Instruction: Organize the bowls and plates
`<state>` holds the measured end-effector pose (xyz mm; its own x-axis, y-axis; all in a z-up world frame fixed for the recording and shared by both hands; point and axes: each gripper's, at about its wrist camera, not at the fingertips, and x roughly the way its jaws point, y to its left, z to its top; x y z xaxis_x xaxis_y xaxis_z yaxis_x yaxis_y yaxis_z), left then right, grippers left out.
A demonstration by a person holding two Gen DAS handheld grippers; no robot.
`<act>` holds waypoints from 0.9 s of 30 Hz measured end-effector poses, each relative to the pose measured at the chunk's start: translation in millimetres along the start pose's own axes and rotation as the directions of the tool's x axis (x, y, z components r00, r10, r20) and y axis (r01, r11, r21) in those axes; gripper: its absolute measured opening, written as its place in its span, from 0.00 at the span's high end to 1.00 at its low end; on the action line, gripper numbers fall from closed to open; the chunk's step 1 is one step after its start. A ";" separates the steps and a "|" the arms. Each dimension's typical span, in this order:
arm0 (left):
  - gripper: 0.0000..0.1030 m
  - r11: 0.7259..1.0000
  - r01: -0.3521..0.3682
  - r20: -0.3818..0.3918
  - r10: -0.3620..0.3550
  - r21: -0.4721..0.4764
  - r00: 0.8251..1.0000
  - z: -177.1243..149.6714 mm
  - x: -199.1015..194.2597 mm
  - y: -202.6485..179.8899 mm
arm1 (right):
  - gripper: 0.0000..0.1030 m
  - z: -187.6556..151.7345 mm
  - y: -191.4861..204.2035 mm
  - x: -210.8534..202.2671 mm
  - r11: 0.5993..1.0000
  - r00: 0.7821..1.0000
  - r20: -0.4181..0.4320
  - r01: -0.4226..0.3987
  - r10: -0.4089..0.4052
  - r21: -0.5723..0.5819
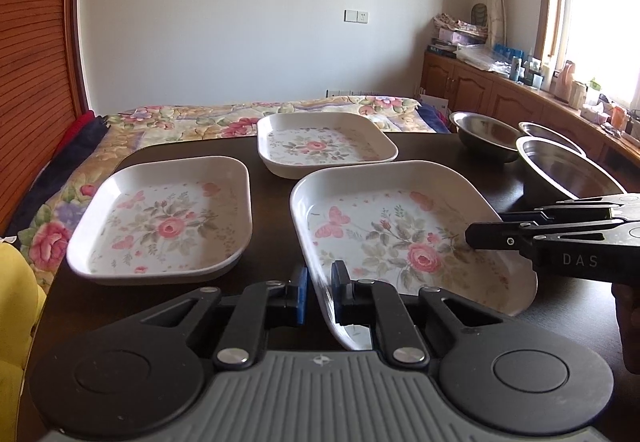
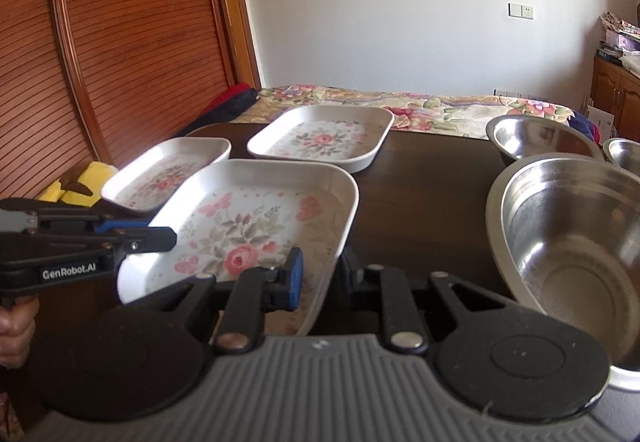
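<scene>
Three white square plates with a rose print lie on a dark table point(image 1: 272, 198). The nearest plate point(image 1: 400, 234) point(image 2: 248, 226) is held at both sides. My left gripper point(image 1: 320, 294) point(image 2: 152, 236) is shut on its left rim, one blue pad inside and one outside. My right gripper point(image 2: 322, 274) point(image 1: 486, 228) is shut on its right rim. A second plate point(image 1: 160, 218) point(image 2: 168, 170) lies to the left and a third point(image 1: 324, 146) point(image 2: 320, 138) further back. Three steel bowls stand at the right: a large near one point(image 2: 568, 242) point(image 1: 568, 170) and two behind it point(image 2: 540, 138) point(image 2: 624, 154).
A bed with a floral cover point(image 1: 200, 122) runs along the table's far edge. A yellow soft object point(image 1: 16, 302) sits off the left edge. Wooden cabinets with clutter point(image 1: 520, 82) line the right wall under a window. A hand point(image 2: 16, 326) holds the left gripper.
</scene>
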<state>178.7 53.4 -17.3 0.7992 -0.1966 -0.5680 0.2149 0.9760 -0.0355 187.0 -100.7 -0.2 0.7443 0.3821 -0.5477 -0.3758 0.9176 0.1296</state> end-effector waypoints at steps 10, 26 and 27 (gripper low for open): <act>0.87 1.000 -0.014 0.012 0.015 -0.019 1.000 -14.7 -34.1 2.5 | 0.79 -9.8 19.8 -19.4 0.999 1.000 -0.001 -0.032 0.032 -0.011; 0.87 0.998 -0.015 -0.008 0.014 -0.057 1.000 -52.0 -78.5 7.2 | 0.79 -43.8 48.7 -46.5 0.995 0.993 -0.053 -0.103 0.102 -0.016; 0.87 0.998 -0.012 -0.008 0.012 -0.058 1.000 -54.1 -80.7 6.5 | 0.79 -45.8 49.2 -48.5 0.994 0.993 -0.054 -0.105 0.104 -0.015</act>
<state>85.2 80.6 -16.1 0.7973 -0.1843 -0.5748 0.1721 0.9821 -0.0762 107.1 -79.1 -5.1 0.6705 0.4690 -0.5749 -0.4598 0.8708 0.1740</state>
